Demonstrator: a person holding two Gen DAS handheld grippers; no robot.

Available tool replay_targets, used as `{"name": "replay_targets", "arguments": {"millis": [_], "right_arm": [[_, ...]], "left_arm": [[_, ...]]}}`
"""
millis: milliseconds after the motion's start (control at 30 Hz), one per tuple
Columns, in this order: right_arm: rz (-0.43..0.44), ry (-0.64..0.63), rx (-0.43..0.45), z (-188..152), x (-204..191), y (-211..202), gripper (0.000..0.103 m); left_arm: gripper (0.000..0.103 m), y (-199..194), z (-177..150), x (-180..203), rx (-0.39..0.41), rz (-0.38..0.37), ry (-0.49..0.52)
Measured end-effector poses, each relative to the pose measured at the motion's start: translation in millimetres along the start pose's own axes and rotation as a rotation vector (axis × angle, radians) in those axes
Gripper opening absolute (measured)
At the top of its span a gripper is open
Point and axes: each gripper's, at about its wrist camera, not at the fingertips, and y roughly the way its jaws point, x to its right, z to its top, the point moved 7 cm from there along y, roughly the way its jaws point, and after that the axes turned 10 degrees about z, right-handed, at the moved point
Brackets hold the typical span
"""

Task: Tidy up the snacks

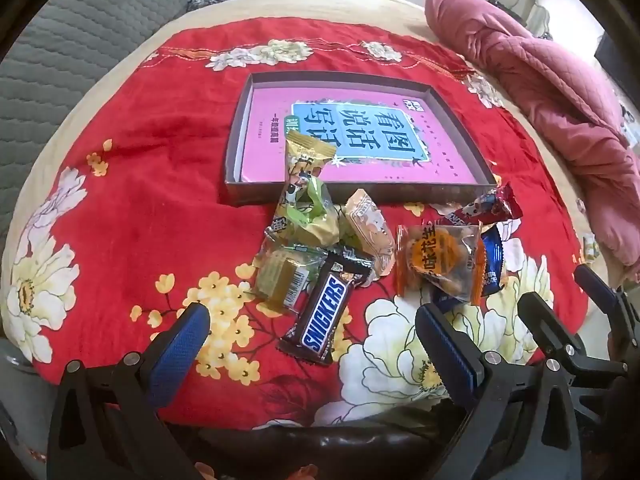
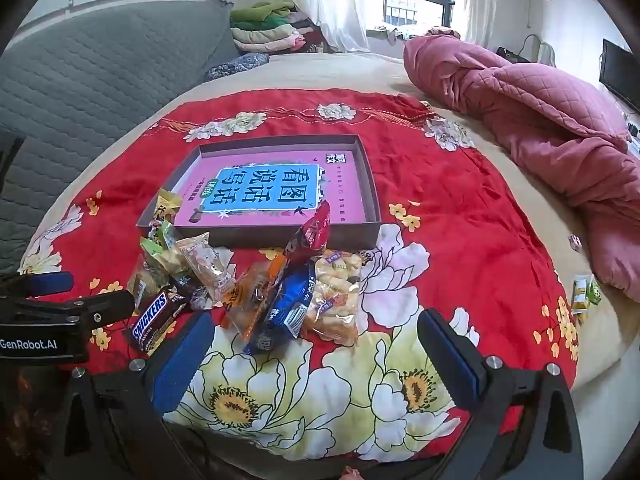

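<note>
A heap of wrapped snacks lies on a red floral cloth (image 1: 132, 208), in front of a shallow dark box (image 1: 340, 197) with a pink book cover inside. In the heap are a Snickers bar (image 1: 324, 316), an orange peanut packet (image 1: 440, 264), a blue packet (image 2: 288, 304), a red packet (image 2: 312, 232), green and beige sweets (image 1: 308, 216) and a clear bag of yellow puffs (image 2: 336, 288). My left gripper (image 1: 312, 314) hovers open over the near end of the Snickers bar. Just short of the blue packet and the puffs, my right gripper (image 2: 316, 320) stands open and holds nothing.
The cloth lies on a bed. A pink quilt (image 2: 540, 120) is bunched along the right side and a grey quilted backrest (image 2: 100, 80) rises on the left. Near the bed's right edge lie two stray small packets (image 2: 584, 292). Folded clothes sit at the far end.
</note>
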Motion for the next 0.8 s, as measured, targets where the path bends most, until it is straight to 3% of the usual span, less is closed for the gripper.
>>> {"name": "replay_targets", "arguments": {"millis": [800], "right_arm": [[-0.002, -0.003, 0.0, -0.9, 0.0, 0.2, 0.102]], "left_arm": [[0.102, -1.1, -2.1, 3.1, 0.002, 0.001, 0.011]]}}
